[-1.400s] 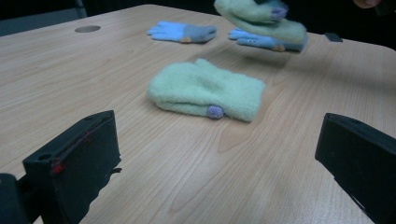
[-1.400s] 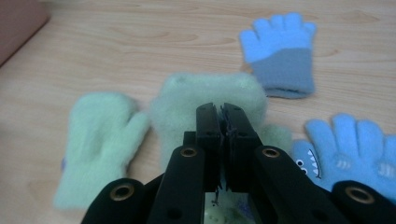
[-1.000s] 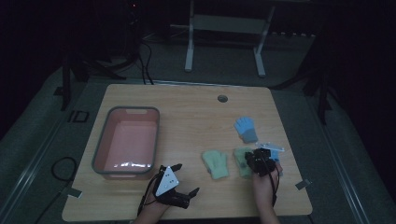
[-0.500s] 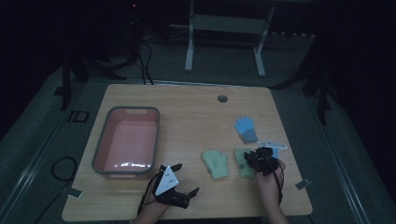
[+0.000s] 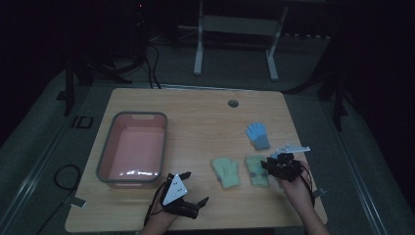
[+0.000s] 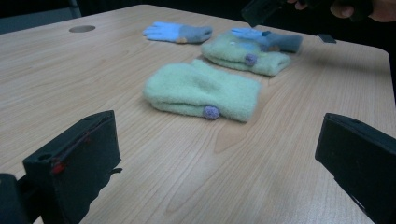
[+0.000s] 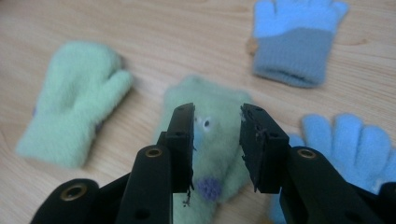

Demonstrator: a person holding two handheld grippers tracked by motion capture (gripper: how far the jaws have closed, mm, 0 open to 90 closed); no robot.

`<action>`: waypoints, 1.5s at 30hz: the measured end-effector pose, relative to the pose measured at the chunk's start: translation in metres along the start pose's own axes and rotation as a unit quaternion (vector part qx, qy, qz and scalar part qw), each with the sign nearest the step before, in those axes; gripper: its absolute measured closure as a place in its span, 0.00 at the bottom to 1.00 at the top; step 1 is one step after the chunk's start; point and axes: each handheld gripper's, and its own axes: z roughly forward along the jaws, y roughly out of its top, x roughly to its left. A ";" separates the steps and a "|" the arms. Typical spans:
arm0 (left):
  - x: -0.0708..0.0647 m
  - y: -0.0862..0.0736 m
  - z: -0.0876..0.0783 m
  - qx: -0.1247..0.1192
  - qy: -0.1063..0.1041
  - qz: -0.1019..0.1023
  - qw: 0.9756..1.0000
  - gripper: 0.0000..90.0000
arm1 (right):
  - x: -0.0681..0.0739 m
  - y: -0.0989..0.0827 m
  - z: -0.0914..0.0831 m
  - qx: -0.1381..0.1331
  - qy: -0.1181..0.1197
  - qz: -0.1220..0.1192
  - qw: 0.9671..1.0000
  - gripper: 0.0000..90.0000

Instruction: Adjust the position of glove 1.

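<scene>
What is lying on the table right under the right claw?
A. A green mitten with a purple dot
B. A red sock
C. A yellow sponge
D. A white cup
A: in the right gripper view the right claw hangs open, with nothing between its jaws, just above a green mitten with a purple dot.

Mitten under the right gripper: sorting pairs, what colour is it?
Pale green mitten with a purple dot; clearest in the right gripper view.
</scene>
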 end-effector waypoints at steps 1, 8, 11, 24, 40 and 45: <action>0.000 0.000 0.000 0.000 0.000 0.000 1.000 0.00 | 0.000 -0.002 0.001 0.003 0.005 -0.008 1.000 0.71; 0.001 0.000 0.000 0.001 -0.003 -0.007 1.000 0.00 | 0.002 -0.015 0.016 0.015 0.026 -0.021 0.999 0.70; 0.001 0.000 0.000 0.001 -0.003 -0.005 1.000 0.00 | 0.006 -0.018 0.023 0.018 0.025 -0.030 0.999 0.68; 0.001 0.000 0.000 0.001 -0.005 -0.004 1.000 0.00 | 0.017 -0.022 0.031 0.015 -0.026 -0.044 0.999 0.93; 0.002 0.000 0.000 0.000 -0.006 -0.006 1.000 0.00 | 0.046 0.028 -0.007 -0.052 -0.001 -0.075 0.996 0.94; 0.002 0.000 0.000 0.000 -0.007 -0.009 1.000 0.00 | 0.072 0.043 -0.003 -0.062 0.028 -0.101 0.993 0.94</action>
